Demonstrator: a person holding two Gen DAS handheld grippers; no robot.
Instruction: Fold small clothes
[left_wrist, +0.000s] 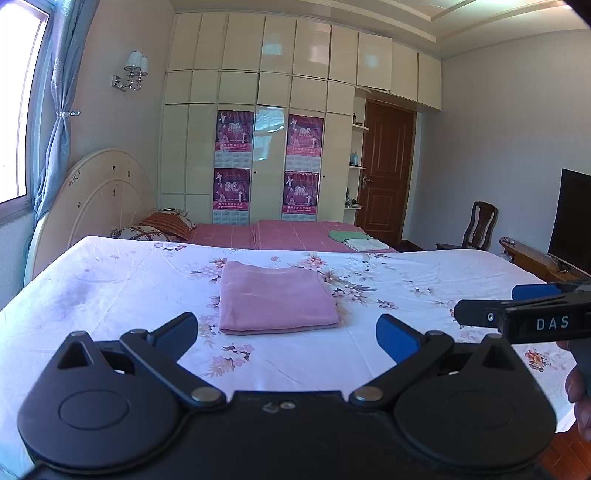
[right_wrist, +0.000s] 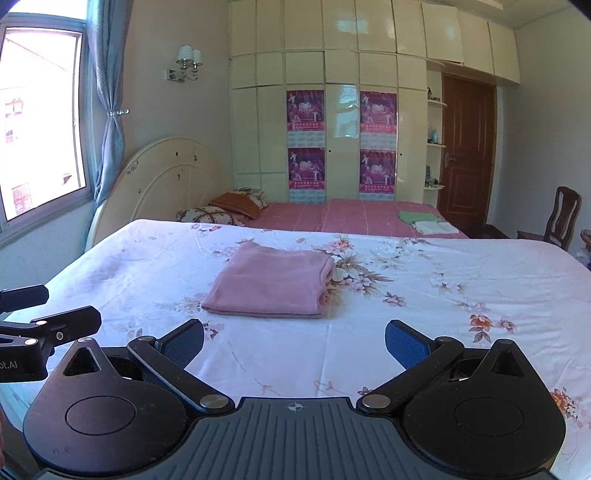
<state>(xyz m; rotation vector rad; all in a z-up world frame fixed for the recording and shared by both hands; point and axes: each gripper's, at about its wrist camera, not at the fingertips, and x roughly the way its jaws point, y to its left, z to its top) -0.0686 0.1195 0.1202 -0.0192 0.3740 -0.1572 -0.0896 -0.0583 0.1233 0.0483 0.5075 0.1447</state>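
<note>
Pink cloth (left_wrist: 275, 297) folded into neat rectangle, lying flat mid floral sheet (left_wrist: 110, 280) on bed. Left gripper (left_wrist: 287, 334) spread wide, holding nothing, near cloth's front edge. Right gripper (right_wrist: 294, 341) likewise spread, holding nothing, just short of cloth. Green and white folded clothes (right_wrist: 424, 221) on pink bedspread (right_wrist: 332, 216) behind.

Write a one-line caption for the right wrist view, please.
Open right gripper above floral sheet, facing folded pink garment.
</note>
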